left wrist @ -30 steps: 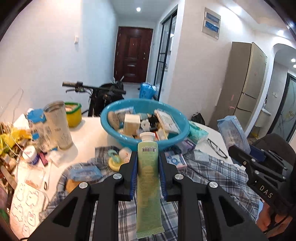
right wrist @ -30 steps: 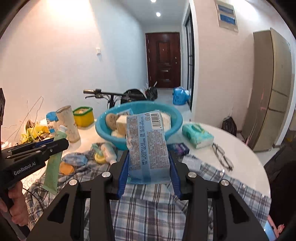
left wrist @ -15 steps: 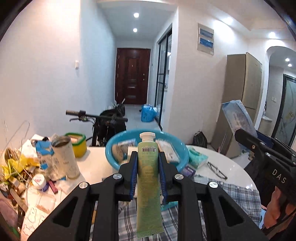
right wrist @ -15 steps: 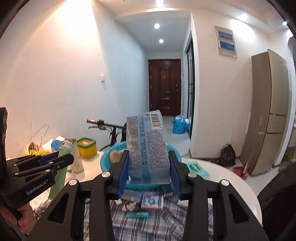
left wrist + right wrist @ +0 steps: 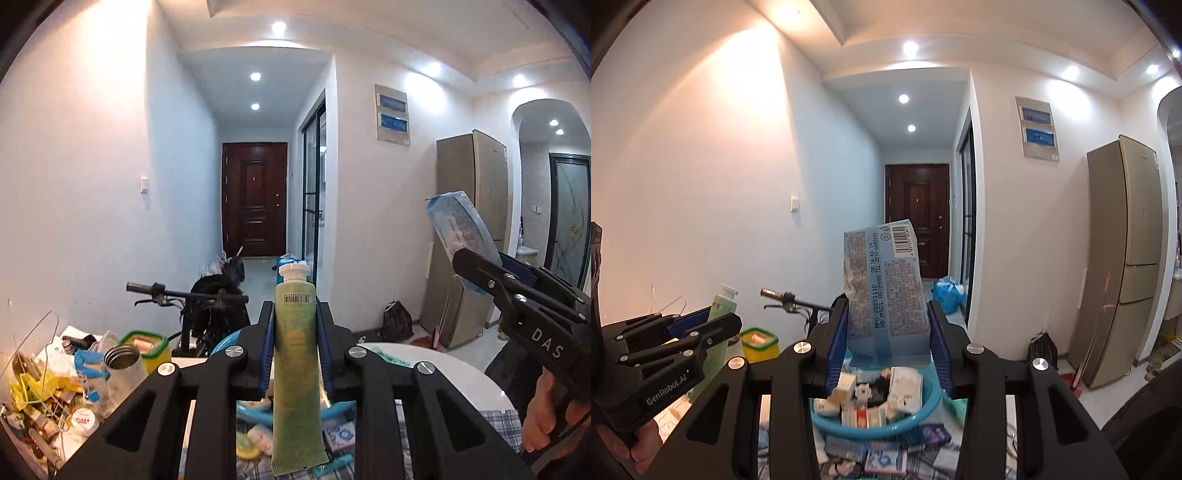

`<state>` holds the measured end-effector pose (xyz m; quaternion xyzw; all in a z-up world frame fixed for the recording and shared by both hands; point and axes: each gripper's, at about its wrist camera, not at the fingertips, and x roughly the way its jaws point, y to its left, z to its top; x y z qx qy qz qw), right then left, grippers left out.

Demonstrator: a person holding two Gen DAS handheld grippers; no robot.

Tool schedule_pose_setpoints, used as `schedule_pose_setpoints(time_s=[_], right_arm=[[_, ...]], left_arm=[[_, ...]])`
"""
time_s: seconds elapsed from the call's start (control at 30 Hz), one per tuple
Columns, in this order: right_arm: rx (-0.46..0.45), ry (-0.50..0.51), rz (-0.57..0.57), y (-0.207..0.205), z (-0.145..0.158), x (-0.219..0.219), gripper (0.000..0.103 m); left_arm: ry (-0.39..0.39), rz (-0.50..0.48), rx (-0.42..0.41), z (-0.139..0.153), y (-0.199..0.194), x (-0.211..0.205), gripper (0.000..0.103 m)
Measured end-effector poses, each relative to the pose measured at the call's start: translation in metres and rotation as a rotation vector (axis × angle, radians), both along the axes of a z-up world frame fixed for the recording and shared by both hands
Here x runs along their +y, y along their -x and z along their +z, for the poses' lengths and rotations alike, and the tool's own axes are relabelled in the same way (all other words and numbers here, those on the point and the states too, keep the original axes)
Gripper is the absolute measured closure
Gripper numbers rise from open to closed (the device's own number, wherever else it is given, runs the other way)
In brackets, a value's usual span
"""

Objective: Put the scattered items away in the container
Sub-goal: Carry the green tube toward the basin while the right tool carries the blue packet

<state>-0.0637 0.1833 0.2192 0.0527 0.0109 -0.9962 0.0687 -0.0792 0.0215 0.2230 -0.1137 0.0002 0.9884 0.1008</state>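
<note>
My left gripper (image 5: 296, 325) is shut on a green tube (image 5: 296, 369) with a white cap, held upright above the table. My right gripper (image 5: 888, 328) is shut on a light blue printed packet (image 5: 886, 291), also upright. Below and ahead of both sits the blue basin (image 5: 925, 408), filled with several small boxes and packets; in the left wrist view only slivers of the basin (image 5: 221, 345) show behind the fingers. The right gripper with its packet (image 5: 461, 236) appears at the right of the left wrist view, the left one with its tube (image 5: 718, 314) at the left of the right wrist view.
Small packets (image 5: 886, 459) lie on a checked cloth (image 5: 498, 421) before the basin. A metal cup (image 5: 123, 365), a yellow box with a green lid (image 5: 149, 345) and clutter crowd the table's left. A bicycle handlebar (image 5: 177, 293) stands behind; a fridge (image 5: 1123, 258) at right.
Both grippers have risen with their items and tilted up towards level, so the table and basin have dropped to the bottom of both views. Both grips are unchanged.
</note>
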Motion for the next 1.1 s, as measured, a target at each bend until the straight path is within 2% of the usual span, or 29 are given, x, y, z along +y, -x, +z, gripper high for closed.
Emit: schedule_pose_setpoints(time_s=[0.23,0.43,0.77,1.1], right_arm=[[0.027,0.024,0.011,0.027,0.009,0.004,0.063],[0.066,0.06,-0.001,0.044,0.012,0.012,0.063],[0.011,0.08,-0.012,0.096,-0.002,0.017,0.063],[-0.031,0.063,0.001,0.136,-0.021,0.007,0.063]], left_arm=[[-0.023,-0.012,0.014,0.01,0.026,0.006,0.08],[-0.011,-0.002,0.035,0.013,0.047,0.008,0.08],[-0.055,0.0,0.037,0.008,0.087,0.004,0.08],[-0.05,-0.001,0.009,-0.005,0.132,0.0,0.08]])
